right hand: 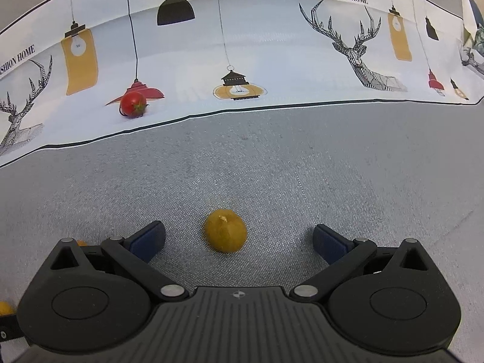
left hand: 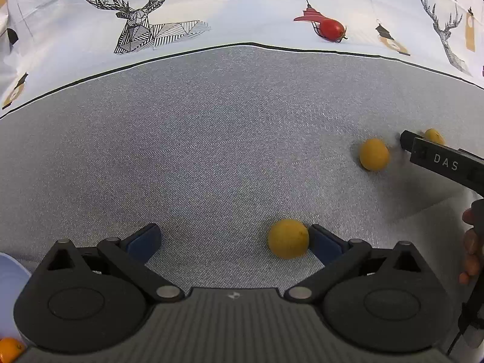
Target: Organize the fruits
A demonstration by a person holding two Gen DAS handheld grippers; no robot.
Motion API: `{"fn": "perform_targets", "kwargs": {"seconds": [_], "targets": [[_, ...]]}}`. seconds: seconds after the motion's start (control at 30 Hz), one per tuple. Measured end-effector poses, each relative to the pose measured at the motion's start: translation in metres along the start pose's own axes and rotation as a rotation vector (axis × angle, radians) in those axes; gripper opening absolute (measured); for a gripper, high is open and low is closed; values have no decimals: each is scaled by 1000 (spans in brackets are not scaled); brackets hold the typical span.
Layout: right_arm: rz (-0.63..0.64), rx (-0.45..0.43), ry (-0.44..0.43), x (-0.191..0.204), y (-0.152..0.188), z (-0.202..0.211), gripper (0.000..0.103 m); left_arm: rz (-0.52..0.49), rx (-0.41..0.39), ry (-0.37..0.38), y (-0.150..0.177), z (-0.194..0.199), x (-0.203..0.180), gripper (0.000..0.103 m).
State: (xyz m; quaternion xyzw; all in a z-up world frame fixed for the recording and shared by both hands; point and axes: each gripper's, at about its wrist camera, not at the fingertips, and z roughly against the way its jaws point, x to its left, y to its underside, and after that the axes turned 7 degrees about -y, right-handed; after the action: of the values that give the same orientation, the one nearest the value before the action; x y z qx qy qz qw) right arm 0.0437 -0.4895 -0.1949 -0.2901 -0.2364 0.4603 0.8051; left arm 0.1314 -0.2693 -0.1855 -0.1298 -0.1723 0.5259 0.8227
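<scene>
My left gripper [left hand: 234, 242] is open over the grey cloth. A small yellow fruit [left hand: 288, 238] lies between its fingers, against the right finger [left hand: 325, 243]. Another yellow fruit [left hand: 374, 154] lies farther right, and a third [left hand: 434, 135] is half hidden behind the right gripper's finger, which enters the left wrist view at the right edge [left hand: 438, 160]. My right gripper [right hand: 239, 240] is open, with a yellow fruit [right hand: 225, 230] on the cloth between its fingers, touching neither. A red tomato [left hand: 332, 29] [right hand: 133, 104] lies on the printed cloth beyond.
A white container's rim [left hand: 9, 275] shows at the lower left, with an orange fruit [left hand: 10, 349] beside it. Orange bits show at the right wrist view's left edge [right hand: 4, 307]. The printed cloth [right hand: 272, 60] with deer and lamps covers the far side.
</scene>
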Motion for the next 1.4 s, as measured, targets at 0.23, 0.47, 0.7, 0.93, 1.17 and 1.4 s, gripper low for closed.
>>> {"fn": "perform_targets", "kwargs": {"seconds": [0.23, 0.47, 0.7, 0.93, 1.17, 1.4], "targets": [[5, 0, 5, 1, 0, 2, 102, -18, 1, 11, 2, 2, 0, 103], [33, -36, -19, 2, 9, 10, 91, -49, -47, 44, 5, 10, -4, 83], [81, -46, -65, 13, 10, 20, 27, -91, -92, 99, 7, 27, -12, 29], [-33, -8, -100, 7, 14, 52, 27, -69, -73, 101, 16, 57, 2, 29], [-71, 52, -180, 27, 38, 114, 27, -55, -64, 84, 56, 111, 37, 29], [-71, 57, -261, 71, 66, 189, 27, -50, -86, 62, 109, 165, 79, 29]]}}
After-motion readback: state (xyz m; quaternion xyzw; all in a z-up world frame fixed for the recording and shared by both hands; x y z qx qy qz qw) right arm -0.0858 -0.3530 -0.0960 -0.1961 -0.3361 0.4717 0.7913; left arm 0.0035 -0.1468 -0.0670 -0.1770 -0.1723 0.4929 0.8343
